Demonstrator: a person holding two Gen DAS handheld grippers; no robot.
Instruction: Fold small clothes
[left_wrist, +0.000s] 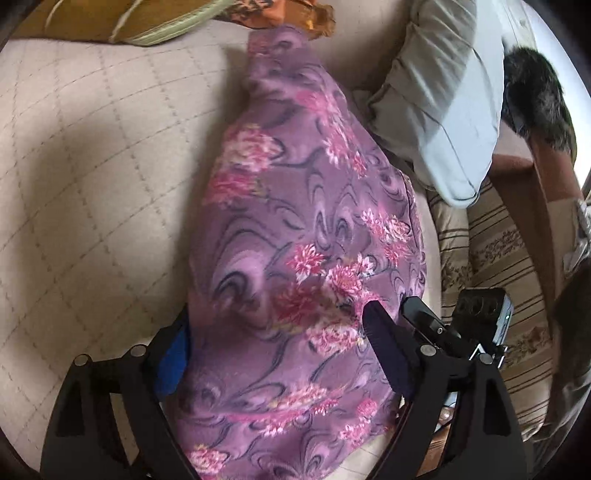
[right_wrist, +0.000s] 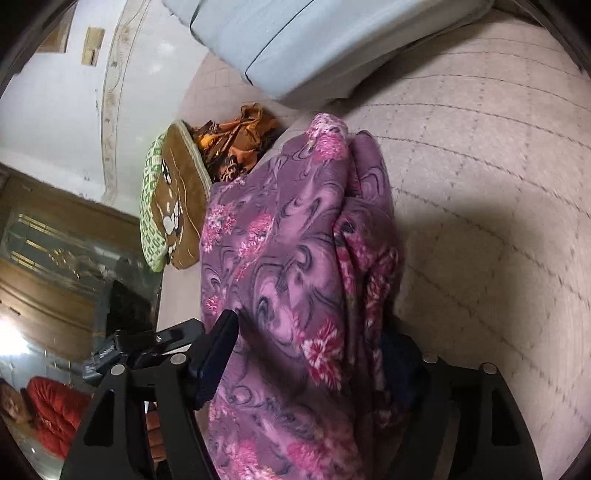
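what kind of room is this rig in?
Likely a bedroom at home: a quilted mattress, a pale pillow and a brown cushion around the purple floral garment.

I list: purple floral garment (left_wrist: 306, 240) draped between my left gripper's (left_wrist: 273, 332) spread fingers (left_wrist: 388, 350); quilted beige bed (left_wrist: 92, 166); pale blue pillow (left_wrist: 443, 110).

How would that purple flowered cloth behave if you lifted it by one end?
The purple flowered cloth would probably flop and sag: it already lies in soft folds and bunches on the quilted surface. Its fuzzy, thick-looking fabric suggests it should grip rather than slip, and would not roll.
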